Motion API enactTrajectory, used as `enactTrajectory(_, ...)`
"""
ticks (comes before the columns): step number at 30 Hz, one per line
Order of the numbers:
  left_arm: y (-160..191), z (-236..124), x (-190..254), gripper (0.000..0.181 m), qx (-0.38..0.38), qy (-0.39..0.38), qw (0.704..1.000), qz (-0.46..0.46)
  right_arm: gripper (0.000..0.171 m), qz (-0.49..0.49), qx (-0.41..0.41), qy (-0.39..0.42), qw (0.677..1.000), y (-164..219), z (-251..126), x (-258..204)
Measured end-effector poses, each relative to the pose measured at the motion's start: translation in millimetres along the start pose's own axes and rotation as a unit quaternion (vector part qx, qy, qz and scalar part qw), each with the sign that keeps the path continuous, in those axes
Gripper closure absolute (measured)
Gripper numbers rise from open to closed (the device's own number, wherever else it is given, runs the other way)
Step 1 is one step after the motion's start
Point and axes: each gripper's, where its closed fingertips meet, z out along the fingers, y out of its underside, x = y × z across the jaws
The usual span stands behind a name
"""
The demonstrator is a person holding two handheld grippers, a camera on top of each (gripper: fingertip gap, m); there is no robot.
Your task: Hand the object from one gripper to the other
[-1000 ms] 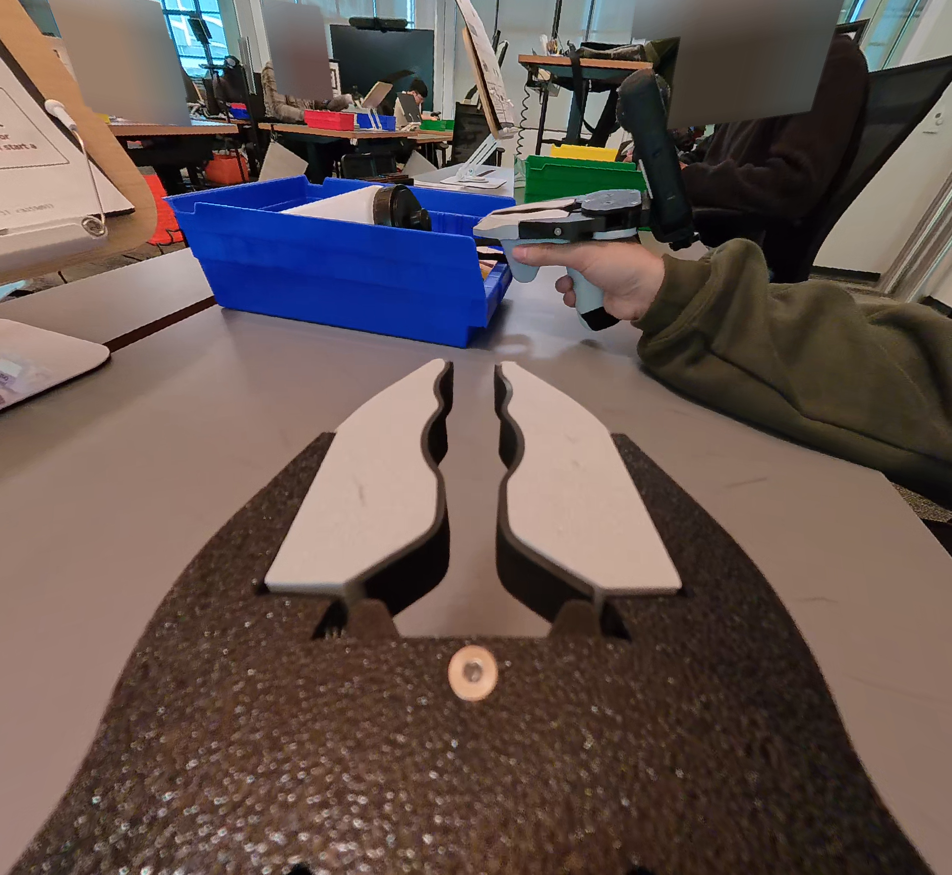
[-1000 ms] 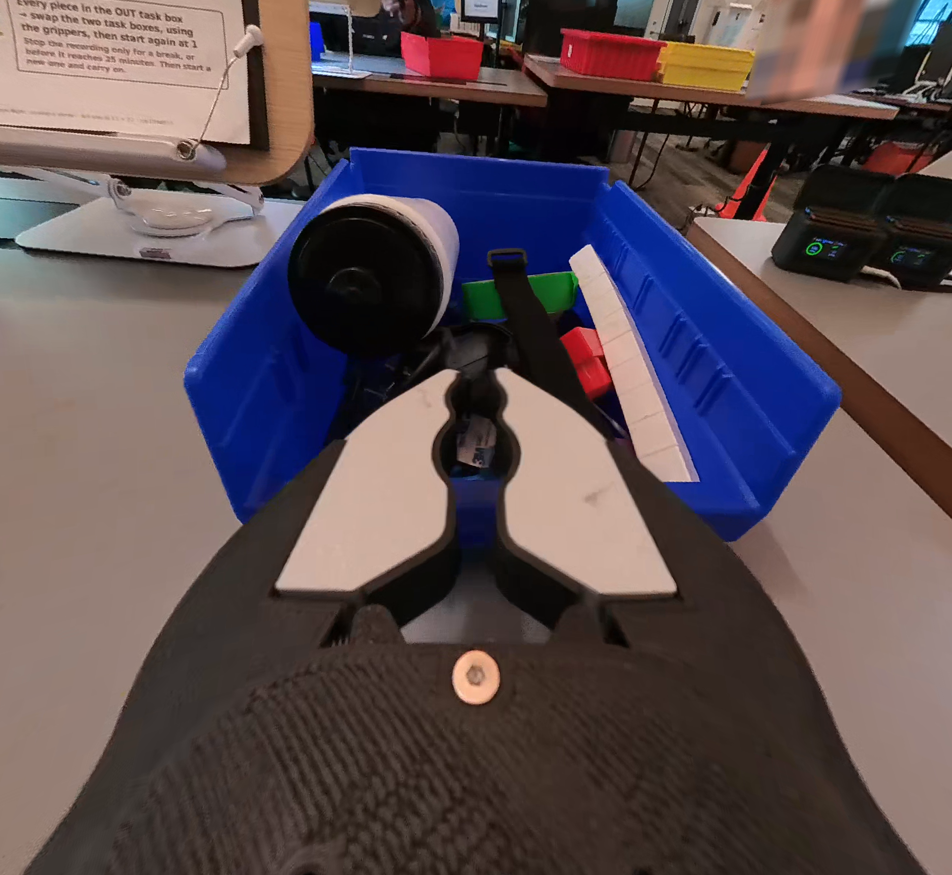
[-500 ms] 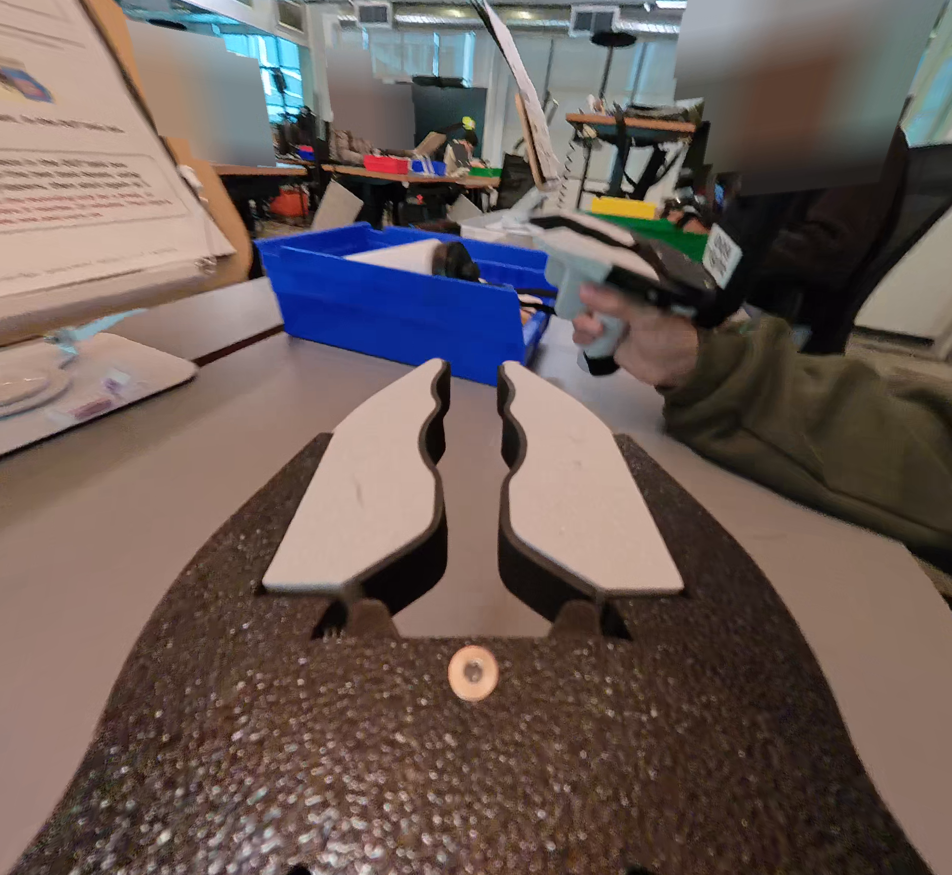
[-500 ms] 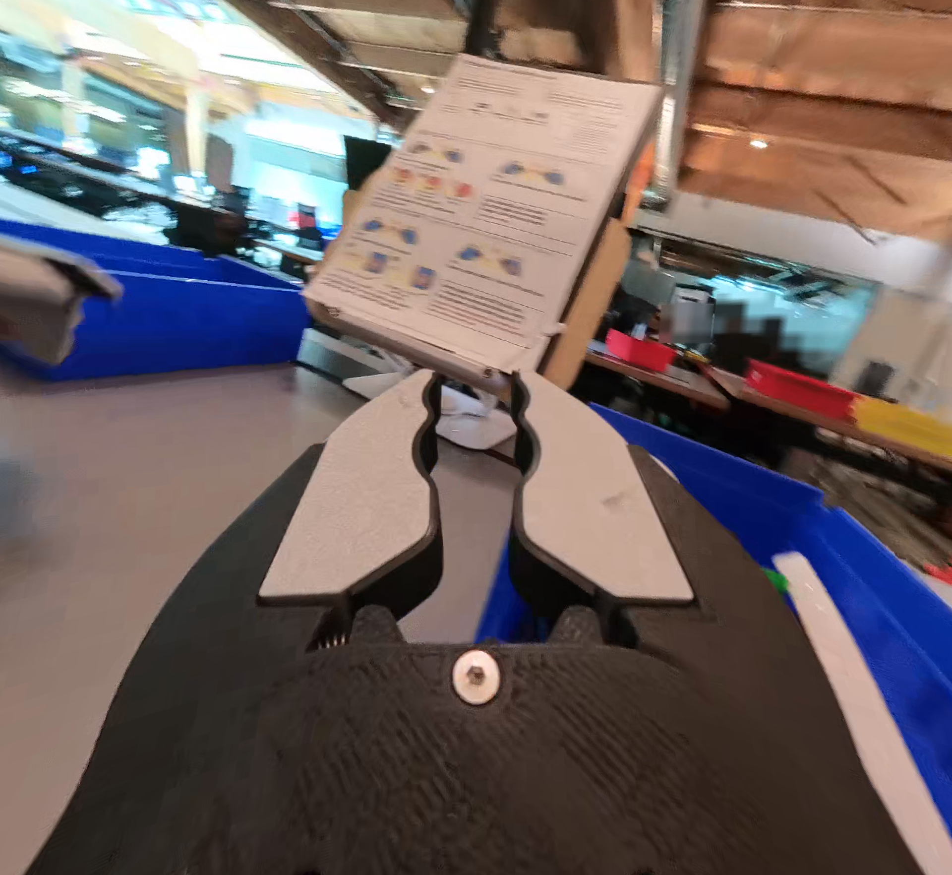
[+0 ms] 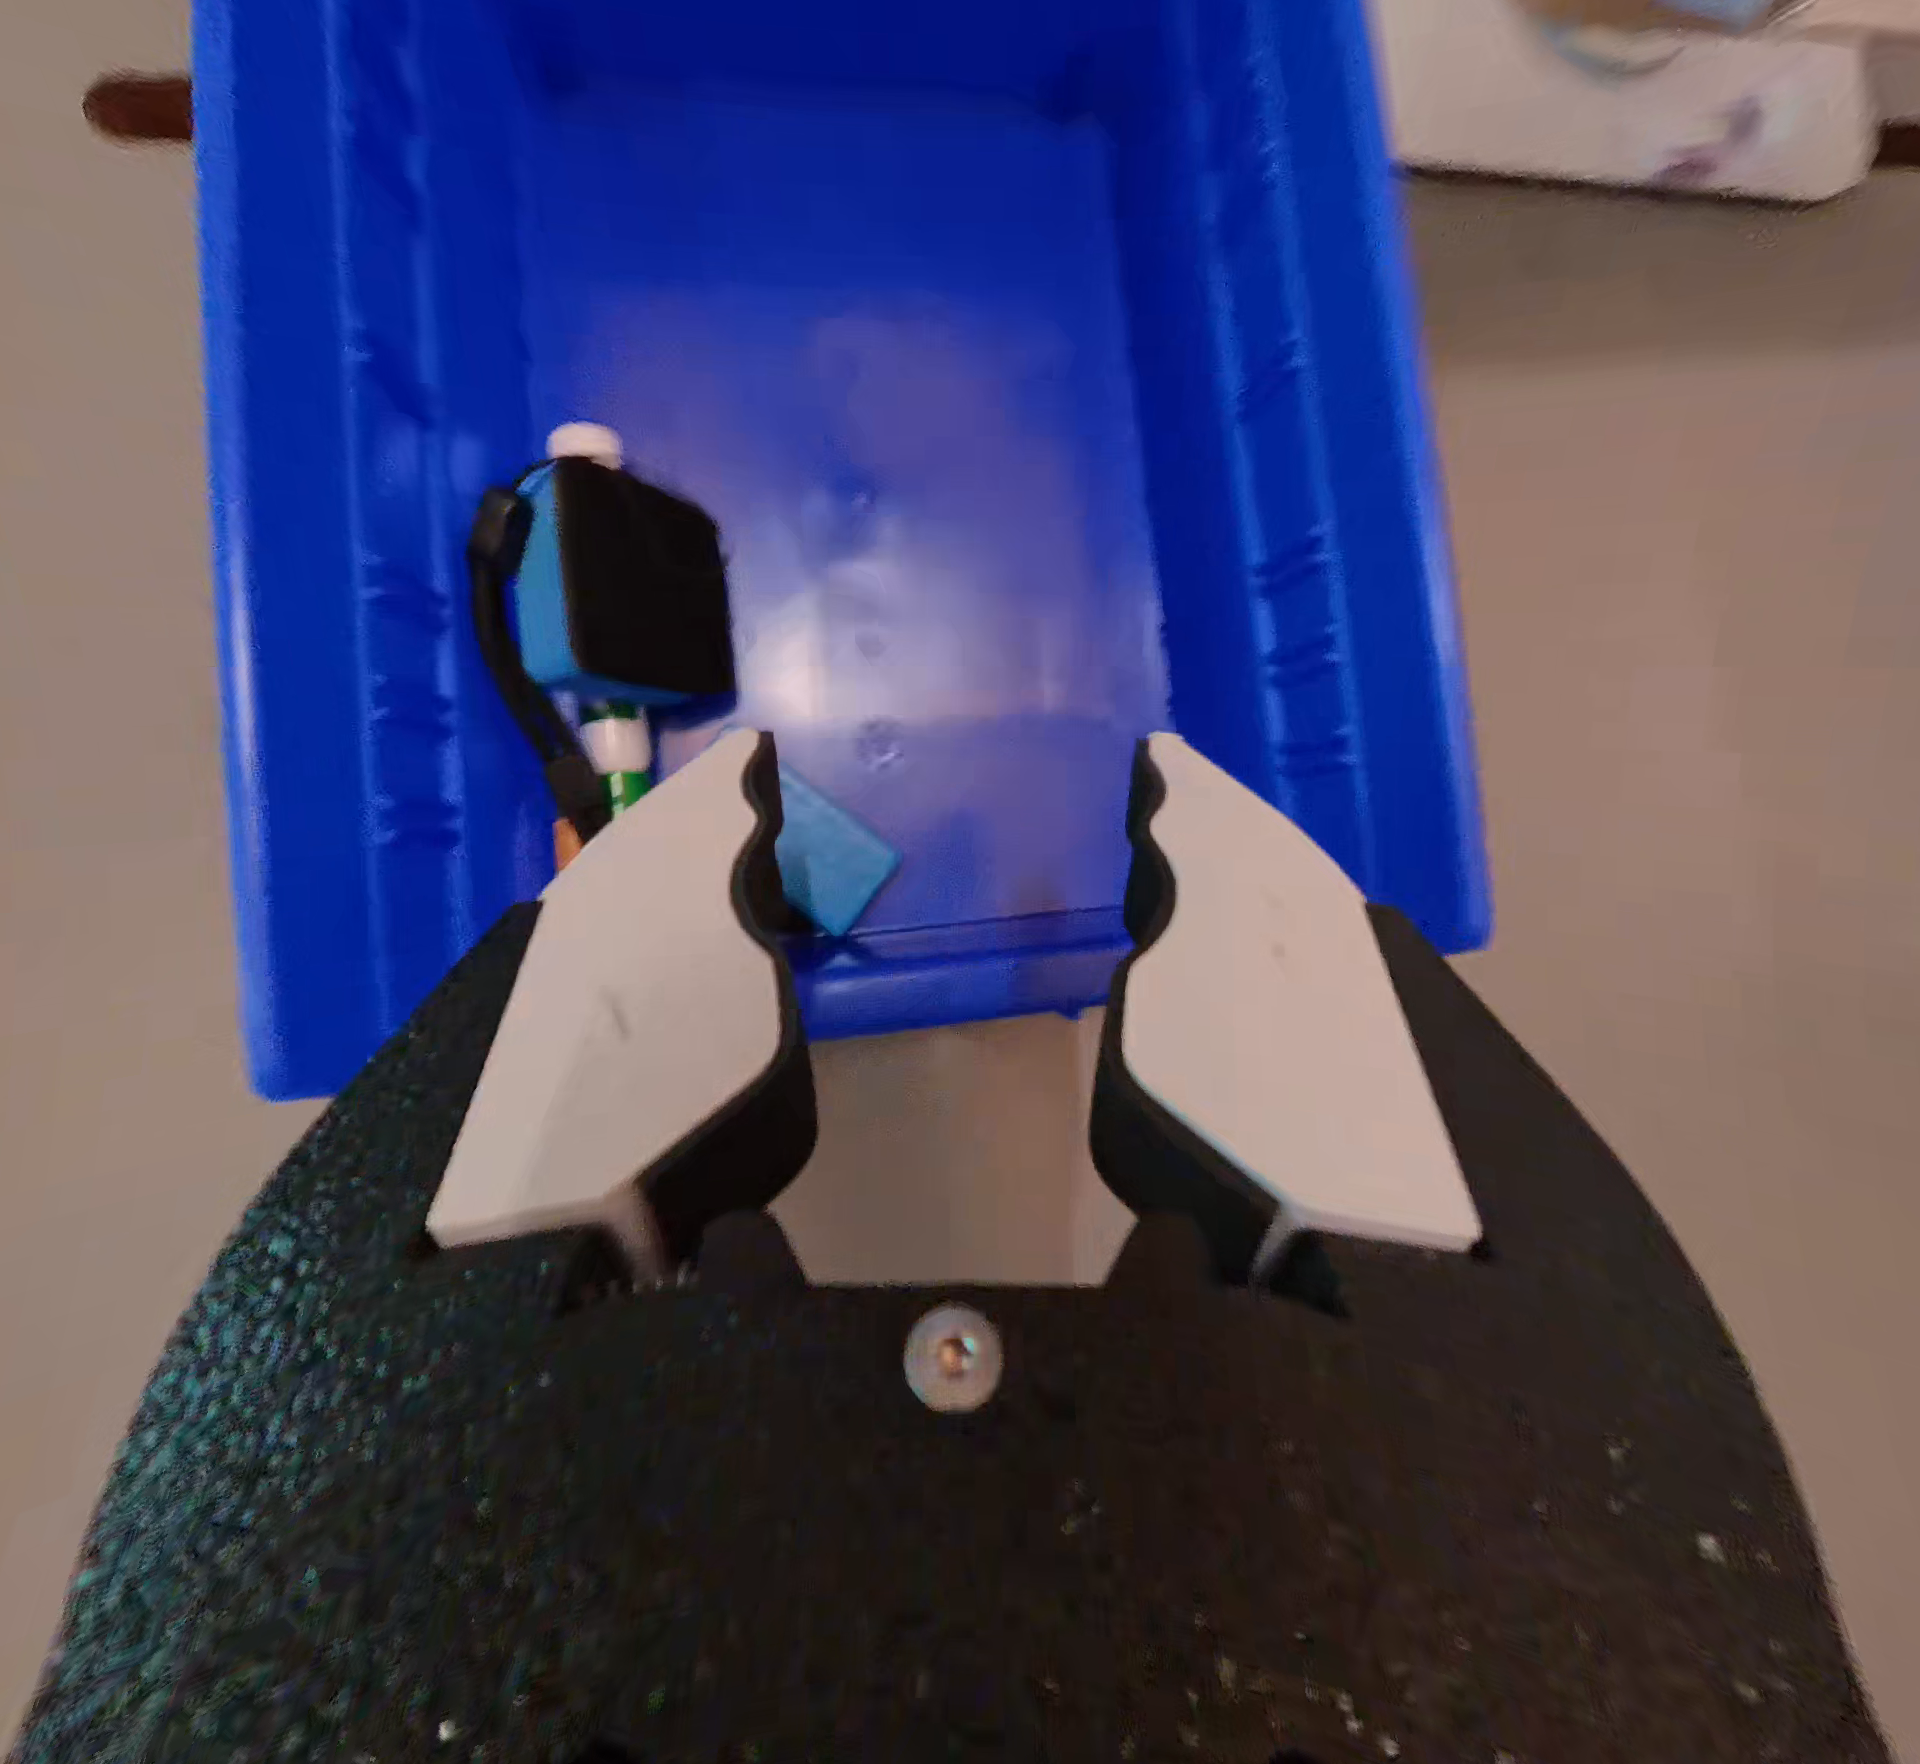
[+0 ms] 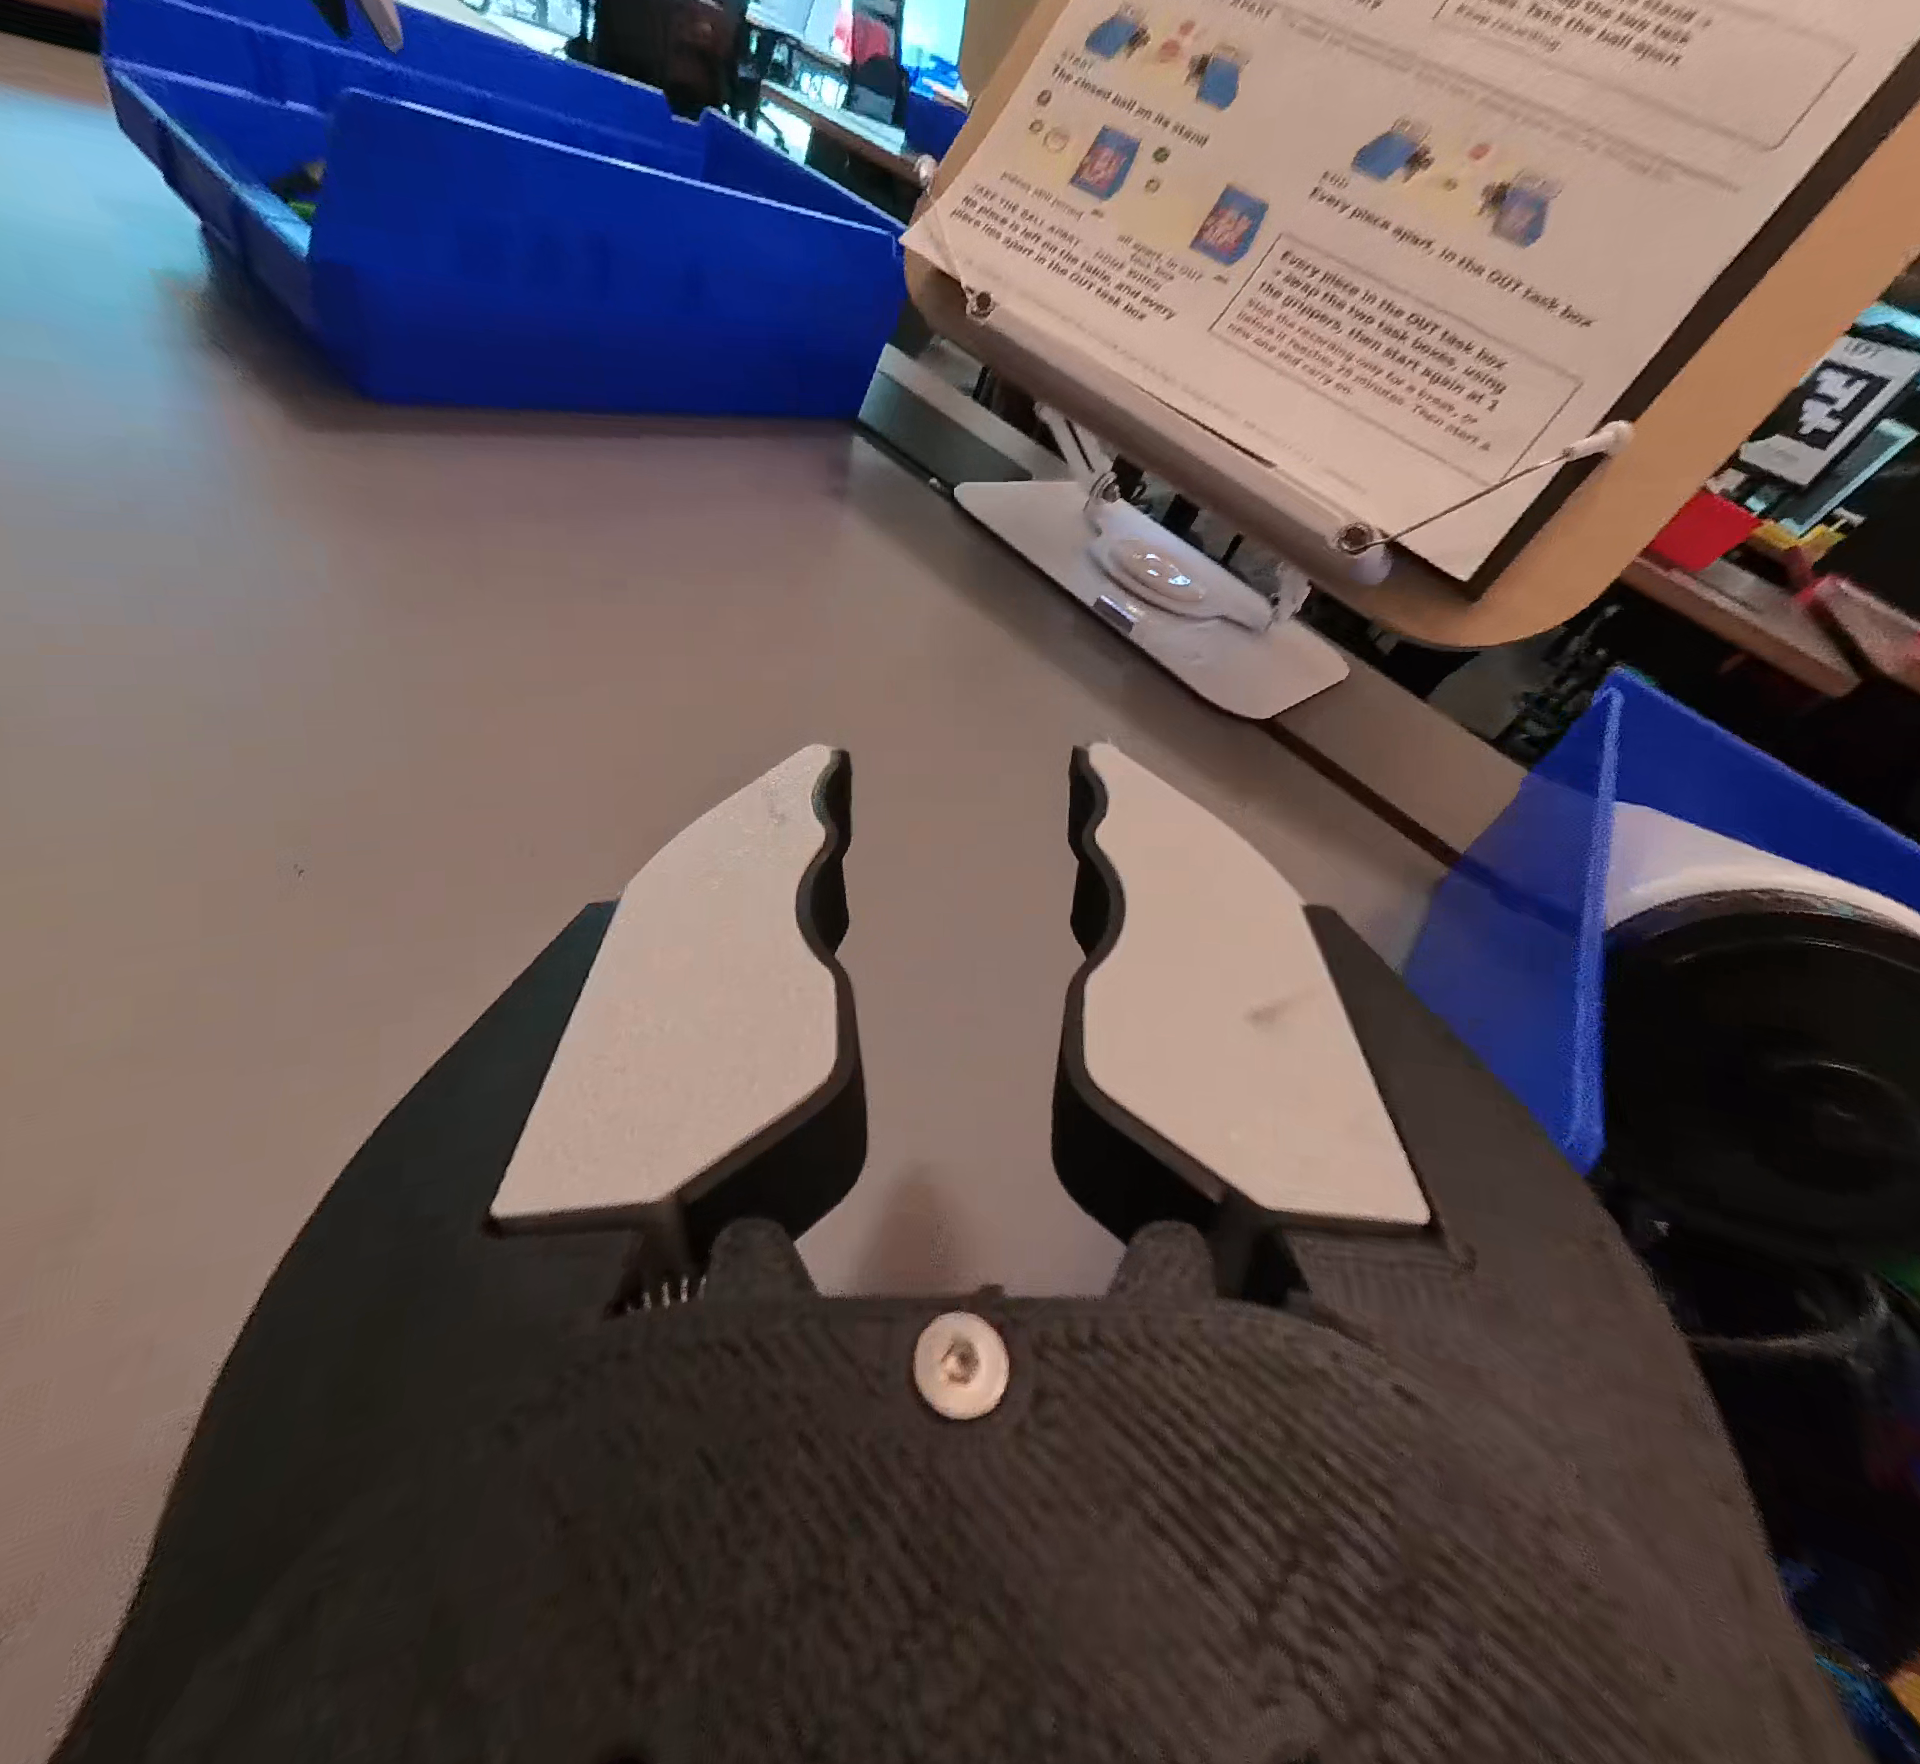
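both grippers open and empty, left one over a blue bin

the left gripper (image 5: 948, 758) is seen pointed down into a blue bin (image 5: 343, 571), jaws spread wide, nothing held between them. its tips are seen over the near end of the bin. the picture is a bit blurred. inside the bin, against the left wall, a black and blue block (image 5: 623, 592) with a white cap on top is seen, and a black cord (image 5: 499, 654) is looped along its left side. below it a green and white piece (image 5: 621, 769) is partly hidden by the left finger (image 5: 623, 987). a small flat blue piece (image 5: 831, 862) is seen on the bin floor just beside that finger's inner edge, not gripped. which of these is the object to be handed over cannot be told. the bin is set on a grey table (image 5: 1662, 675)

the right gripper (image 6: 961, 758) is held low over the grey table, jaws moderately apart, nothing between them. a document stand (image 6: 1455, 187) with a printed sheet is seen ahead to the right on a white base (image 6: 1174, 602). a blue bin is seen far left (image 6: 582, 280), and the tip of the other gripper is seen above it at the top left corner. a second blue bin (image 6: 1558, 935) is seen at the right edge, with a white roll with a black end (image 6: 1787, 1039) inside it
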Motion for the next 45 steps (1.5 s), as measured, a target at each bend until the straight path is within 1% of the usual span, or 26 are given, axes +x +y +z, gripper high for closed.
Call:
enactTrajectory(2,3,7,-16,0.118,-0.041,-0.036,0.998,-0.014,0.129,0.002,-0.008,-0.004,1.000,2,1,-1)
enactTrajectory(3,6,13,-19,0.118,-0.065,-0.041,0.997,-0.030,0.128,0.005,-0.013,-0.003,1.000,4,0,0)
enactTrajectory(7,26,32,-15,0.122,-0.169,-0.019,0.980,-0.103,0.126,0.024,-0.022,-0.001,0.999,7,-1,4)
enactTrajectory(8,29,34,-20,0.127,-0.186,-0.036,0.976,-0.109,0.126,0.034,-0.025,-0.004,0.999,8,-1,4)
enactTrajectory(10,37,36,-32,0.127,-0.222,-0.076,0.964,-0.124,0.125,0.045,-0.024,-0.009,0.999,6,-2,2)
enactTrajectory(15,50,41,-58,0.126,-0.275,-0.176,0.935,-0.140,0.125,0.048,-0.020,-0.016,0.999,2,-3,0)
enactTrajectory(19,55,51,-54,0.129,-0.290,-0.185,0.924,-0.165,0.125,0.055,-0.021,-0.020,0.998,3,-2,0)
enactTrajectory(22,57,57,-54,0.133,-0.290,-0.191,0.919,-0.187,0.125,0.056,-0.022,-0.020,0.998,2,-3,1)
enactTrajectory(26,54,60,-55,0.134,-0.287,-0.201,0.920,-0.178,0.125,0.050,-0.026,-0.017,0.998,2,-3,2)
enactTrajectory(29,51,63,-53,0.146,-0.275,-0.192,0.930,-0.153,0.125,0.054,-0.032,-0.021,0.998,3,-3,1)
enactTrajectory(32,48,66,-49,0.147,-0.258,-0.177,0.939,-0.140,0.125,0.049,-0.032,-0.019,0.998,3,-3,1)
enactTrajectory(35,44,69,-38,0.147,-0.238,-0.132,0.953,-0.136,0.125,0.055,-0.034,-0.019,0.998,6,-3,2)
enactTrajectory(39,38,64,-32,0.148,-0.213,-0.099,0.970,-0.063,0.126,0.067,-0.030,-0.023,0.997,7,-2,0)
enactTrajectory(42,17,52,-27,0.149,-0.164,-0.082,0.983,-0.002,0.126,0.059,-0.028,-0.020,0.998,6,-2,0)
enactTrajectory(45,-26,28,-12,0.149,-0.058,-0.044,0.996,0.046,0.126,0.070,-0.008,-0.035,0.997,0,-2,-4)
